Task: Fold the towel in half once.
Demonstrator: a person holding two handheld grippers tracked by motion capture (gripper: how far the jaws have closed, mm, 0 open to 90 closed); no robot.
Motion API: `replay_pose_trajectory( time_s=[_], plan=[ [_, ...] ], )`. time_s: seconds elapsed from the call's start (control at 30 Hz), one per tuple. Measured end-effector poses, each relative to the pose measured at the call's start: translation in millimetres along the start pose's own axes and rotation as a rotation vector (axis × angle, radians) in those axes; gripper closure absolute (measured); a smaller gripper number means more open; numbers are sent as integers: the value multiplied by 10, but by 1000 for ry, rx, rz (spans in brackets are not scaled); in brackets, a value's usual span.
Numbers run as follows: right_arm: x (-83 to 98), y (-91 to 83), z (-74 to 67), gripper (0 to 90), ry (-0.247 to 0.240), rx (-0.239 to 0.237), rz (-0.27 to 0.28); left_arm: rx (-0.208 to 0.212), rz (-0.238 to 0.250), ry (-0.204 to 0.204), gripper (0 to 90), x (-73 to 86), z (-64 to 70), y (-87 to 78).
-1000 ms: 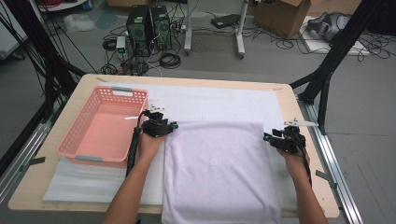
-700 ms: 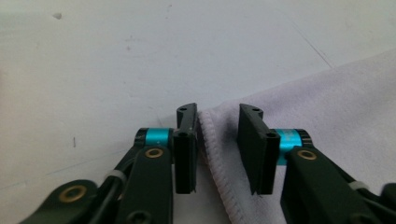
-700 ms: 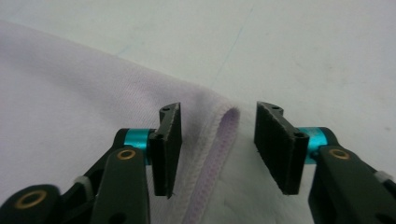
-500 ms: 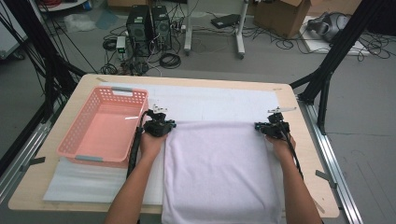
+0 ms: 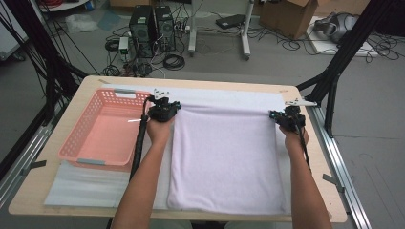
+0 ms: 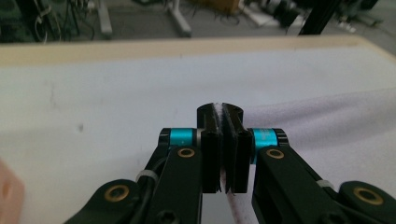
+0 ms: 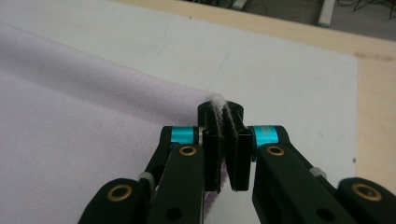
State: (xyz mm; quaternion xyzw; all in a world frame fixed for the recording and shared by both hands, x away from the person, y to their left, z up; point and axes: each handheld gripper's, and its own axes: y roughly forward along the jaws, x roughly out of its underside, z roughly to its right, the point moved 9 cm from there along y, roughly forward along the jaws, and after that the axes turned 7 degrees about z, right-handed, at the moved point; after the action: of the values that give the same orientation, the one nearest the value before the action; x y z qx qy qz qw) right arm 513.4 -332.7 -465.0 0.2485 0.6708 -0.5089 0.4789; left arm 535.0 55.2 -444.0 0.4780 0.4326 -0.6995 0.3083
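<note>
Both grippers are clamped on the towel (image 5: 227, 160) now, which lies spread across the middle of the frame on the white mat (image 5: 229, 98). The left gripper (image 5: 164, 109) pinches the towel's far left corner, fabric squeezed between its jaws; the right gripper (image 5: 286, 117) has the far right corner the same way. Left corner looks slightly lifted, hard to say. The pink basket (image 5: 102, 152) sits at left.

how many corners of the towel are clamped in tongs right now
2: the far left corner of the towel sits in the left tongs, the far right corner in the right tongs. The two near corners lie free on the table.
</note>
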Motion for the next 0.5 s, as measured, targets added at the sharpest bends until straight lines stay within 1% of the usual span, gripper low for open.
replay_pose_trajectory(
  time_s=[0.07,0.1,0.17,0.2,0.23,0.33,0.37,0.4,0.43,0.47,0.5],
  plan=[
    [-66,41,19,864,-17,8,9,7,2,17,862,-100,-27,57],
    [-103,62,29,864,-23,13,15,8,14,6,862,-142,-45,81],
    [-185,100,43,864,-12,19,36,0,17,-24,861,-172,-91,119],
    [-221,121,43,864,-8,20,42,-4,17,-36,861,-167,-108,136],
    [-249,147,42,863,-9,24,45,-12,12,-38,862,-150,-128,150],
    [-283,226,25,861,-20,39,26,-14,-13,-41,858,-84,-151,173],
    [-292,244,22,858,-25,43,29,-14,-14,-43,848,-69,-157,169],
    [-291,265,18,842,-29,58,28,-24,-8,-56,797,-62,-168,168],
    [-289,276,16,800,-20,71,33,-26,-13,-82,688,-49,-183,163],
    [-281,282,21,718,-12,86,33,-10,-28,-114,580,-27,-193,157],
    [-275,283,20,669,1,90,34,-5,-40,-132,527,-4,-203,146]
  ],
)
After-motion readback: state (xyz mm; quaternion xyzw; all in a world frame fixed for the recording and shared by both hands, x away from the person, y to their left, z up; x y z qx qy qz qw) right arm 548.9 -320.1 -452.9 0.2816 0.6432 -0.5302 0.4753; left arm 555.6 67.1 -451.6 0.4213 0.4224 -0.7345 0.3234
